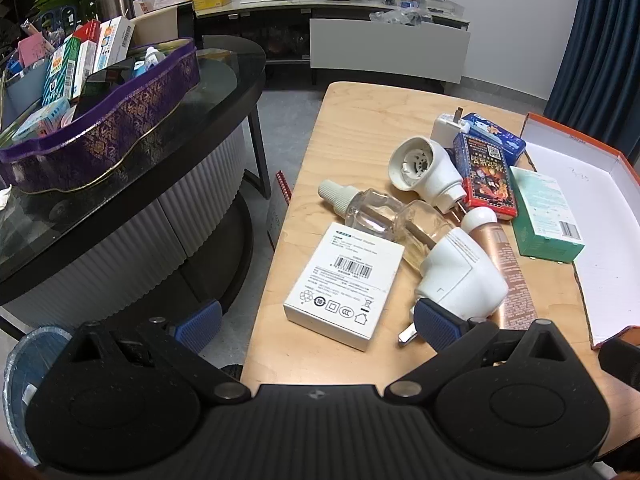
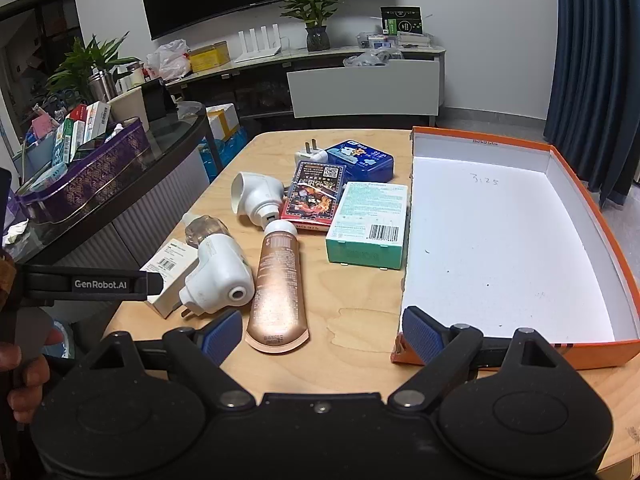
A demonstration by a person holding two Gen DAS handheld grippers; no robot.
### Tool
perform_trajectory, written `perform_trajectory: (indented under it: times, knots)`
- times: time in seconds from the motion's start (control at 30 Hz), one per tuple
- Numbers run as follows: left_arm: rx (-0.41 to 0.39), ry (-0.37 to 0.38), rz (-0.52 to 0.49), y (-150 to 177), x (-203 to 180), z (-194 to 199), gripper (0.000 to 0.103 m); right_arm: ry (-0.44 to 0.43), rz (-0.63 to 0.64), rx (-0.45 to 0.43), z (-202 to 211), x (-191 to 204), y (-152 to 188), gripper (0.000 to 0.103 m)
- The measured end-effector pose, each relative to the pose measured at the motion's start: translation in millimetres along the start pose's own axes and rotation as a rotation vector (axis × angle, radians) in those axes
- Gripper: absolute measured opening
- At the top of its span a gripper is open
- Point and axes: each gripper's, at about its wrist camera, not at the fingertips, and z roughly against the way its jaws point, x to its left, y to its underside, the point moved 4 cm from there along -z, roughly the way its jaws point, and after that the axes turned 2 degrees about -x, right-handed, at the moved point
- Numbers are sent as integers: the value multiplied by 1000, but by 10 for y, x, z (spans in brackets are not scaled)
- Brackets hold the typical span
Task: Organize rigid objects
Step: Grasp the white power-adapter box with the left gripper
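Note:
Loose items lie on the wooden table (image 1: 352,120): a white box (image 1: 344,284) with a barcode, a clear bottle (image 1: 380,216), two white plug-in units (image 1: 460,276) (image 1: 424,172), a copper tube (image 2: 278,280), a red card box (image 2: 314,196), a blue pack (image 2: 360,158) and a green box (image 2: 368,224). An orange lid-like box (image 2: 500,240) with a white inside lies on the right. My left gripper (image 1: 318,326) hovers open over the table's near left edge, nothing between its fingers. My right gripper (image 2: 322,336) is open above the near edge, beside the tube's flat end.
A dark glass-topped table (image 1: 224,92) at the left carries a purple tin (image 1: 104,132) packed with small boxes. A blue-lined bin (image 1: 28,364) stands on the floor at lower left. A person's hand (image 2: 24,364) shows at the left edge. A low cabinet lines the far wall.

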Motion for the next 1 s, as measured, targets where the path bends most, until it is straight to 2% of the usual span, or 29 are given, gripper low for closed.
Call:
perform_trajectory:
  times: [1.0]
  knots:
    - [7,-15,-37,-57,71,-160,103,-2,18,3,-16,41,-24,102]
